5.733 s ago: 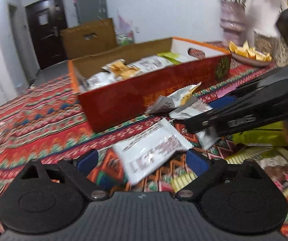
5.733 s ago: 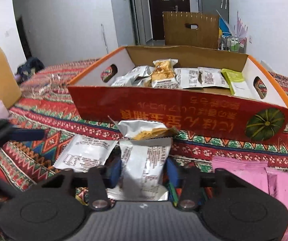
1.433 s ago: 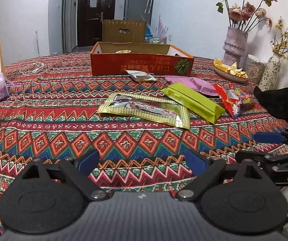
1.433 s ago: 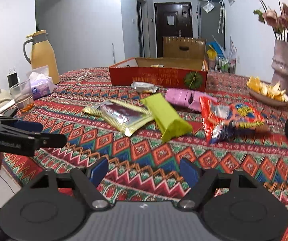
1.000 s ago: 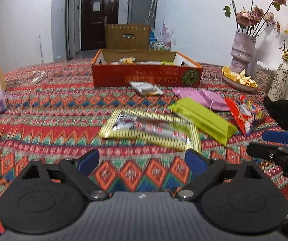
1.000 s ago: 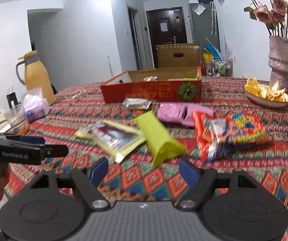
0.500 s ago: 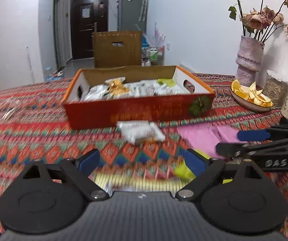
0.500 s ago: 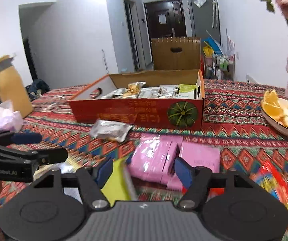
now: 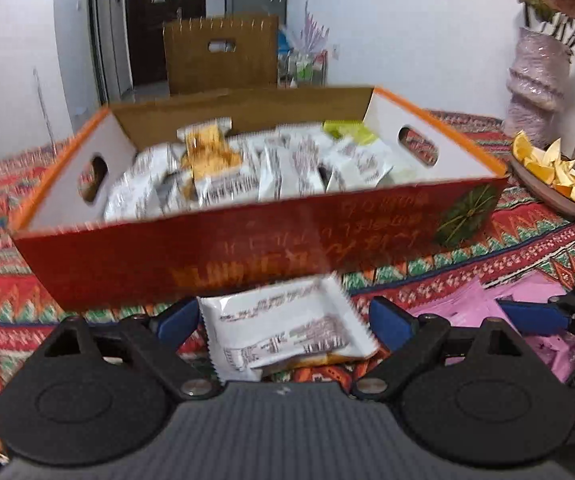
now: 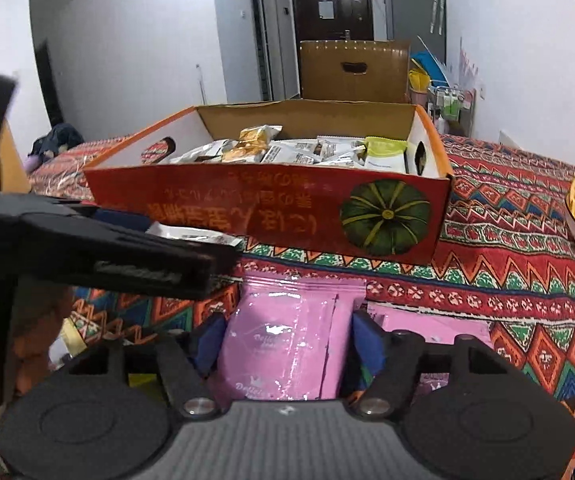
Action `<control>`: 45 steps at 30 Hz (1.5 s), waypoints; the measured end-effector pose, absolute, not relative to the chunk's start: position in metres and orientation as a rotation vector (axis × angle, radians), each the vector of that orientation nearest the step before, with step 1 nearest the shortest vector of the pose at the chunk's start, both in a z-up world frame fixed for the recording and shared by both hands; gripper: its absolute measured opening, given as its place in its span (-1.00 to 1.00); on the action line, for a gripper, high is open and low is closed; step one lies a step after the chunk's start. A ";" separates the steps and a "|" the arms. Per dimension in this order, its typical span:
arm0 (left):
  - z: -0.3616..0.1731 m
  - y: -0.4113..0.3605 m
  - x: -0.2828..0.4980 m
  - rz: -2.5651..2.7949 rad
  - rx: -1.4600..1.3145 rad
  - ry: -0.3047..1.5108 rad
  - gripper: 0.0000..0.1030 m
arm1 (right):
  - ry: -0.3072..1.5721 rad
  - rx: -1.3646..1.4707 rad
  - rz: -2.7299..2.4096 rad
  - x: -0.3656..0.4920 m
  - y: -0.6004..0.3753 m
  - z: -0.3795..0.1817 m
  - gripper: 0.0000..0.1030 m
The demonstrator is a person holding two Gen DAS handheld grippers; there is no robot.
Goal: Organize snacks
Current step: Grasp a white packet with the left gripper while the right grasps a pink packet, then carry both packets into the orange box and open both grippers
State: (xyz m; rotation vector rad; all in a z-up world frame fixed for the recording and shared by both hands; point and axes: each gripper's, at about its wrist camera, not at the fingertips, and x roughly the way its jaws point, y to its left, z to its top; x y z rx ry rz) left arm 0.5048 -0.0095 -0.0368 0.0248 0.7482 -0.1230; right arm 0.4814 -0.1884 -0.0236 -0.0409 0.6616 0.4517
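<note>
- Left gripper (image 9: 283,322) stands wide around a white snack packet (image 9: 287,330) lying just before the red box (image 9: 247,256), pads not yet pressing.
- Right gripper (image 10: 287,340) brackets a pink pouch (image 10: 283,344) near the box front; whether its pads press, I cannot tell.
- Both wrappers look light, soft and slippery; best pinched across the flat middle.

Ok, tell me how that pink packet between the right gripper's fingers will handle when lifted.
The pink packet looks like thin glossy film, so probably slippery and floppy. It lies flat, so likely light. A second pink packet beside it might drag along.
</note>
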 end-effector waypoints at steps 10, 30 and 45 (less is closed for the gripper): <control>-0.036 -0.008 0.498 -0.123 0.027 0.709 -0.31 | 0.622 -0.081 0.450 0.475 -0.186 -0.026 0.20; 0.037 0.020 0.355 -0.105 -0.115 0.575 -0.64 | 0.368 -0.024 0.502 0.404 -0.201 0.031 0.17; 0.024 0.017 0.255 -0.136 -0.127 0.615 -0.64 | 0.426 0.081 0.538 0.287 -0.216 0.029 0.16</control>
